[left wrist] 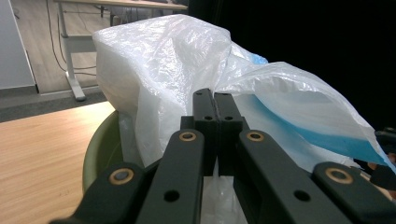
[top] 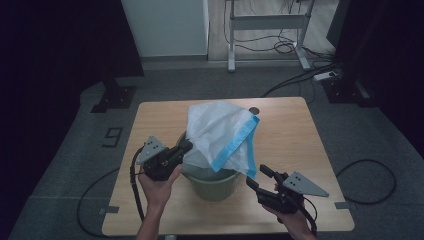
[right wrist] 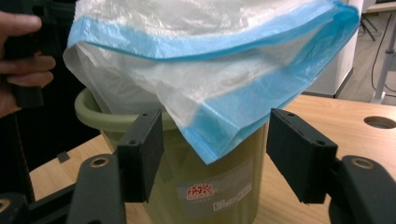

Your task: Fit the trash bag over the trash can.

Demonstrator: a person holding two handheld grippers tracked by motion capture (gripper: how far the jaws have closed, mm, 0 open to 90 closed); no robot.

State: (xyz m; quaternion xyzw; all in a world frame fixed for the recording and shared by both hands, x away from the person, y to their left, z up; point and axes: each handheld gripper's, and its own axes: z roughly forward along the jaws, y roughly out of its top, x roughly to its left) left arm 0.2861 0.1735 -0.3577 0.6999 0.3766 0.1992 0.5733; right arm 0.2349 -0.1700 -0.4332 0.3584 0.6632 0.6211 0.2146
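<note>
A white plastic bag [top: 220, 130] with a blue hem billows up out of an olive green bin [top: 215, 189] at the front middle of the table. My left gripper [top: 184, 147] is at the bin's left rim, shut on a fold of the bag [left wrist: 159, 60], with its jaws pressed together [left wrist: 215, 100]. My right gripper [top: 259, 177] stands open just right of the bin. In the right gripper view the bag's blue-edged corner [right wrist: 210, 140] hangs between the jaws [right wrist: 215, 135] without touching either pad. The bin [right wrist: 215, 186] carries a label on its front.
The wooden table [top: 290, 130] has a round cable hole [top: 254, 110] behind the bag. The left hand [right wrist: 18, 51] grips its tool beyond the bin. A desk frame [top: 267, 22] and cables [top: 370, 180] are on the grey floor.
</note>
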